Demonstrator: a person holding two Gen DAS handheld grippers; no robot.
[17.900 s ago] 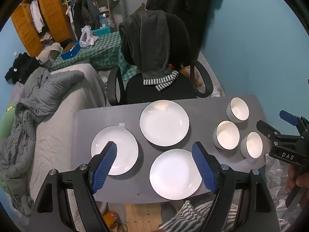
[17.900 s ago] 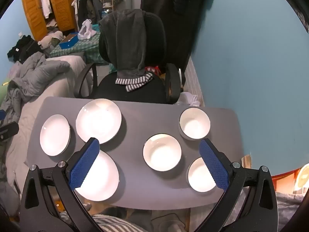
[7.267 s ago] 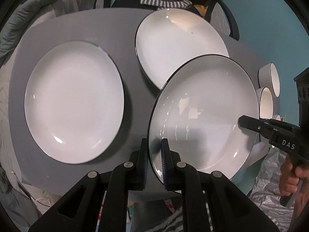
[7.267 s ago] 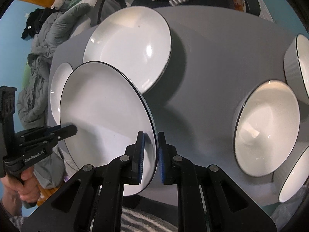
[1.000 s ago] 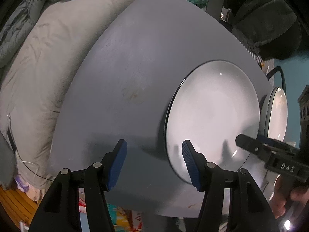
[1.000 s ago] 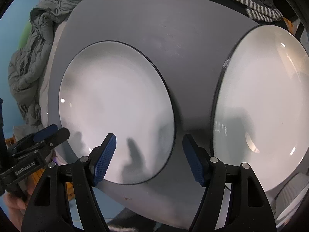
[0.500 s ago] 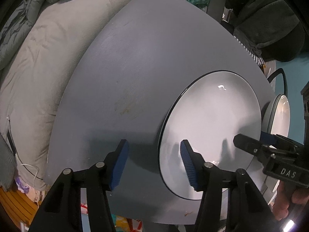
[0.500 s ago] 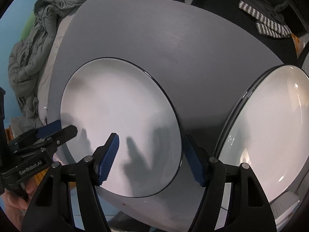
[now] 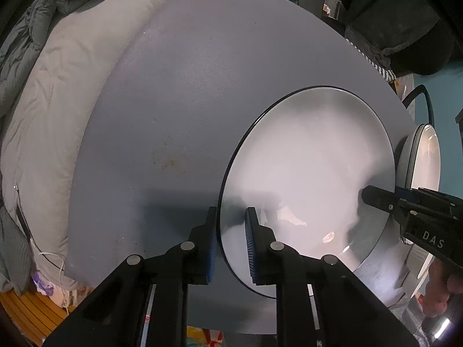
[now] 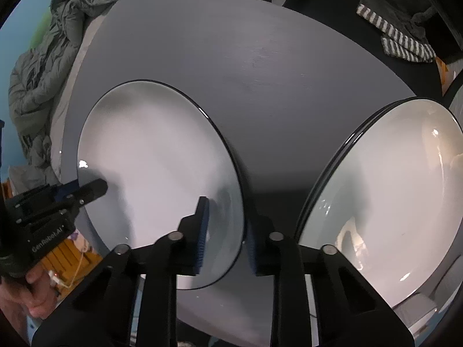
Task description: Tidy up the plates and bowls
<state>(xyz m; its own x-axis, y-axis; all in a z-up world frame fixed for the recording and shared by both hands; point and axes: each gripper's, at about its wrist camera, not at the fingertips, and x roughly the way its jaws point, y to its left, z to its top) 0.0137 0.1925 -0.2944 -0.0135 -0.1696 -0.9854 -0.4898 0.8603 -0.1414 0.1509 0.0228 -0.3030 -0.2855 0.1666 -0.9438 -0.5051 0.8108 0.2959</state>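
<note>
Since a second ago both our tools, left tool (image 9: 231, 241) and right tool (image 10: 226, 232), are closing astride the plate (image 9: 306, 179) rim near the table (image 9: 188, 92) edge; uneven clamping could tip it off.

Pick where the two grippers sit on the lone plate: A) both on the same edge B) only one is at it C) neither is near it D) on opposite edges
D: the left gripper straddles one edge of the plate, the right gripper straddles the opposite edge, jaws closing with the rim between them.
</note>
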